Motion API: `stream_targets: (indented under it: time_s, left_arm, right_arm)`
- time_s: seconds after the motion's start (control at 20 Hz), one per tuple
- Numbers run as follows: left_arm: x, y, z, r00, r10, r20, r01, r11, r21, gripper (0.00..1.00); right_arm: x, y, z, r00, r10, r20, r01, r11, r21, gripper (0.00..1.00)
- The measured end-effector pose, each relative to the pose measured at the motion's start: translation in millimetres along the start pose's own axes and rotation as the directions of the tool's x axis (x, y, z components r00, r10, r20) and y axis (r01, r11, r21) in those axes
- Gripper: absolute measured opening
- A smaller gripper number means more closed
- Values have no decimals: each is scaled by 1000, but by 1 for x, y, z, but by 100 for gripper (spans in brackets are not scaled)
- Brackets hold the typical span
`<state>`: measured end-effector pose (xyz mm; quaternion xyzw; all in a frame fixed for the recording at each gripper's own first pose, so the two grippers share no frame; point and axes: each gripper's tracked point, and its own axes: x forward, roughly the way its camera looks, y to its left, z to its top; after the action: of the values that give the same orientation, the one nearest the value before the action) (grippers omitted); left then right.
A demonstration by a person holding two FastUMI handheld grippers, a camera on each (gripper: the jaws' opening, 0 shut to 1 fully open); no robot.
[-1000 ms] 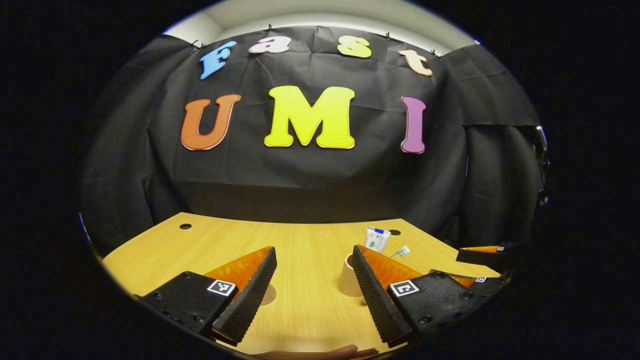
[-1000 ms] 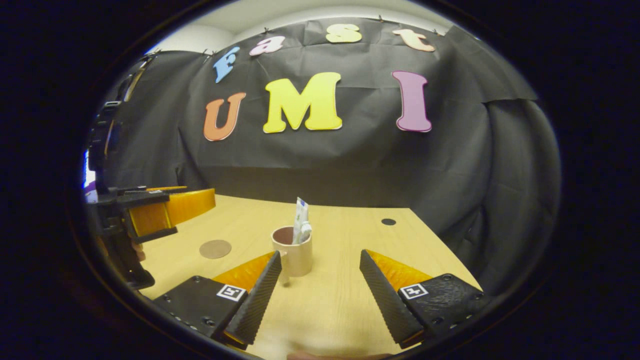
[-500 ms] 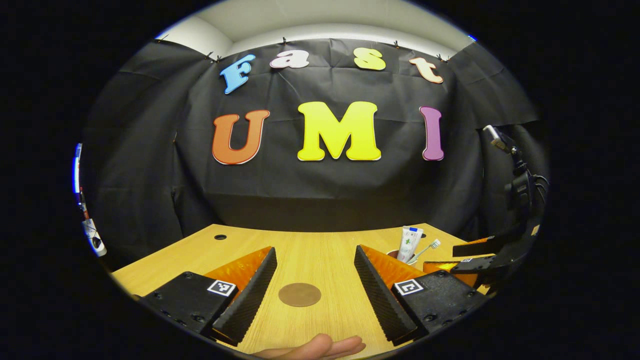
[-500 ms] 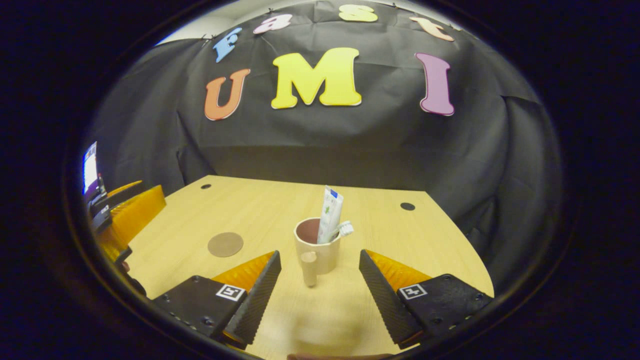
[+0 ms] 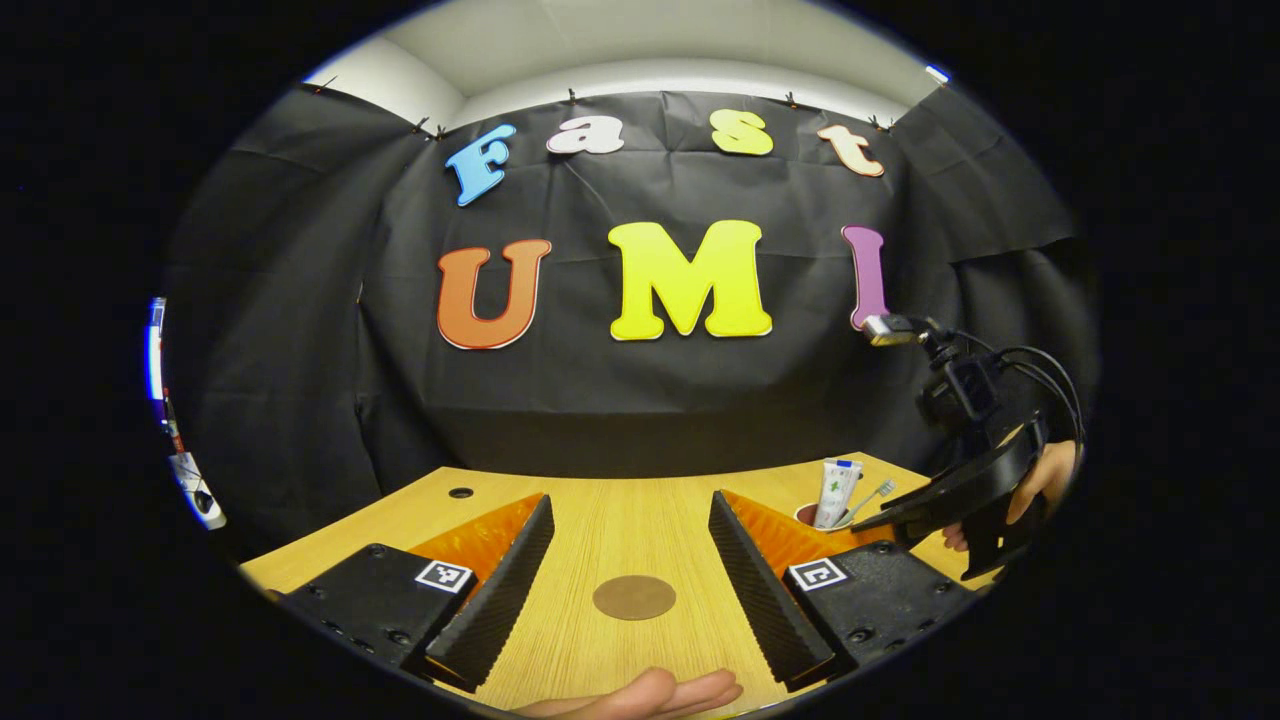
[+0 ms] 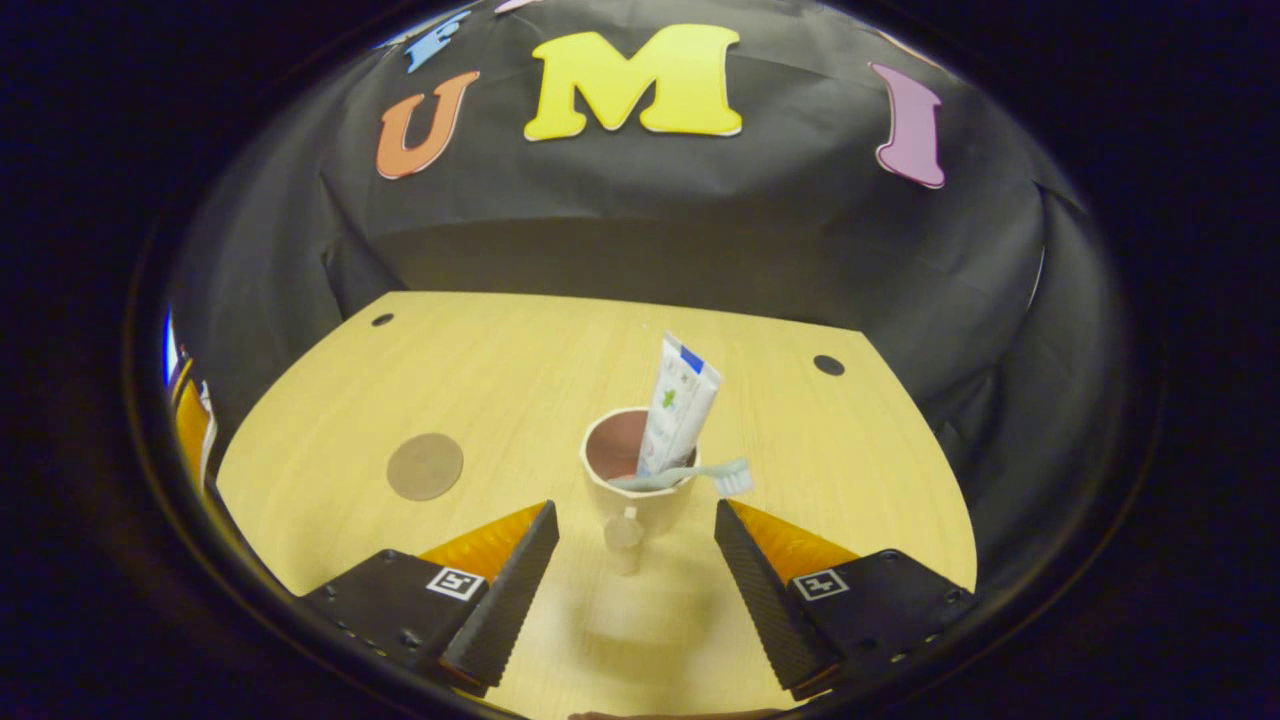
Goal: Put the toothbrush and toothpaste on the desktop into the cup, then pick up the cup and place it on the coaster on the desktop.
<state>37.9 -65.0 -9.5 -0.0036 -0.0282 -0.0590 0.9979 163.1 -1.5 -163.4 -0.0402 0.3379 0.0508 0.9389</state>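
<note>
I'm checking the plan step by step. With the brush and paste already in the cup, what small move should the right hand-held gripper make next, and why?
Probably ease the right hand-held gripper forward and down until its open fingers straddle the cup, then close. The toothpaste and toothbrush already stand in the cup, which sits on the desktop apart from the coaster, not yet gripped.

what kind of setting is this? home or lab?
Likely a staged recording booth, not a home: black cloth wall draped behind a bare wooden desk, with just a cup and coaster as props.
</note>
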Motion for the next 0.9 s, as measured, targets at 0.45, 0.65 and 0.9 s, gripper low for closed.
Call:
stream_targets:
  time_s: [0.45,0.65,0.9]
  left_arm:
    - [0,-8,0,999,-44,15,44,999,10,99]
    - [6,-12,-11,998,-67,-18,66,998,-22,98]
    - [13,-7,-24,996,-57,-65,54,997,-50,99]
  right_arm:
    - [51,0,-32,969,-77,-233,84,996,22,70]
    - [56,2,-39,957,-79,-279,97,994,51,51]
    - [60,4,-43,950,-82,-301,108,992,70,33]
